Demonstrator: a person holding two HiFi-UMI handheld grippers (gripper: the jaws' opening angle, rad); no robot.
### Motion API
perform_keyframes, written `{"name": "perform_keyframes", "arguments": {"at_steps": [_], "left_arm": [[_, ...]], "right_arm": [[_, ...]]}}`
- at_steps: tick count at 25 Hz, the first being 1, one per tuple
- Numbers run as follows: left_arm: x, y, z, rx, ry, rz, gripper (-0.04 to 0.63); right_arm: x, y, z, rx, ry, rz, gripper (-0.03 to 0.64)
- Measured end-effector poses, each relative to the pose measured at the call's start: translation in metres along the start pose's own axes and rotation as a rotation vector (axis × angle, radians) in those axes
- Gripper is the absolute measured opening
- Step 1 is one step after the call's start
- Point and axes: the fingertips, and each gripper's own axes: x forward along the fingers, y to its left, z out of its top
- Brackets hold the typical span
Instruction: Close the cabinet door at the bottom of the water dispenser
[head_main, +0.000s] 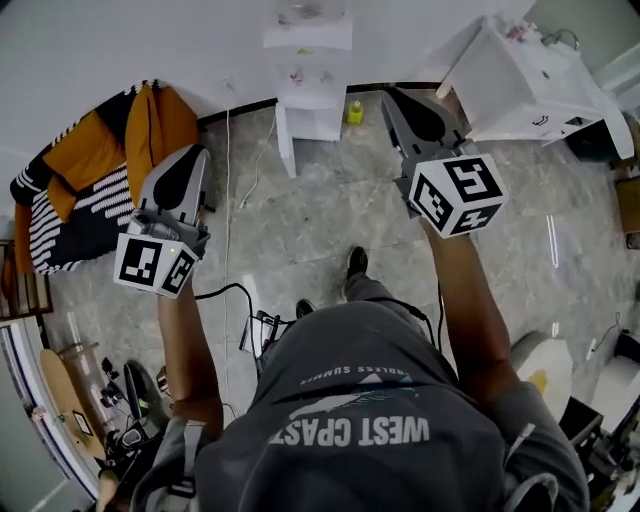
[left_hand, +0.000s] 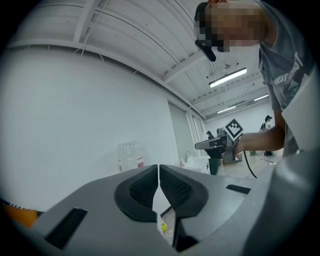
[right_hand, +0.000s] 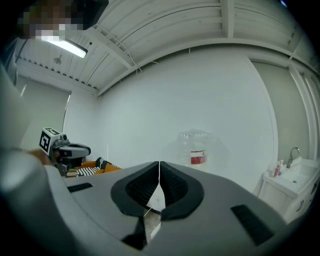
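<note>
The white water dispenser (head_main: 308, 70) stands against the far wall with a clear bottle (right_hand: 197, 150) on top. Its bottom cabinet door (head_main: 284, 140) stands swung out toward me on the left side. My left gripper (head_main: 195, 155) is shut and holds nothing; it is well left of the dispenser and short of it. My right gripper (head_main: 392, 95) is shut and empty, to the right of the dispenser and near a small yellow bottle (head_main: 354, 112). In the left gripper view the pads (left_hand: 145, 187) meet. In the right gripper view the pads (right_hand: 172, 185) also meet.
A white sink cabinet (head_main: 530, 80) stands at the far right. A seat with orange and striped cloth (head_main: 90, 190) is at the left wall. Cables (head_main: 228, 290) run over the stone floor near my feet. Clutter lies at the bottom left.
</note>
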Motion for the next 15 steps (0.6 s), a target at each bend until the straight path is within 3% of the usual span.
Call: {"name": "perform_keyframes", "arguments": {"at_steps": [12, 15], "left_arm": [[0.07, 0.019, 0.009, 0.037, 0.078, 0.162, 0.026], [0.091, 0.018, 0.014, 0.049, 0.074, 0.169, 0.025]], "right_arm": [[0.088, -0.079, 0.003, 0.043, -0.028, 0.154, 0.029], [0.098, -0.101, 0.004, 0.044, -0.033, 0.161, 0.029]]}}
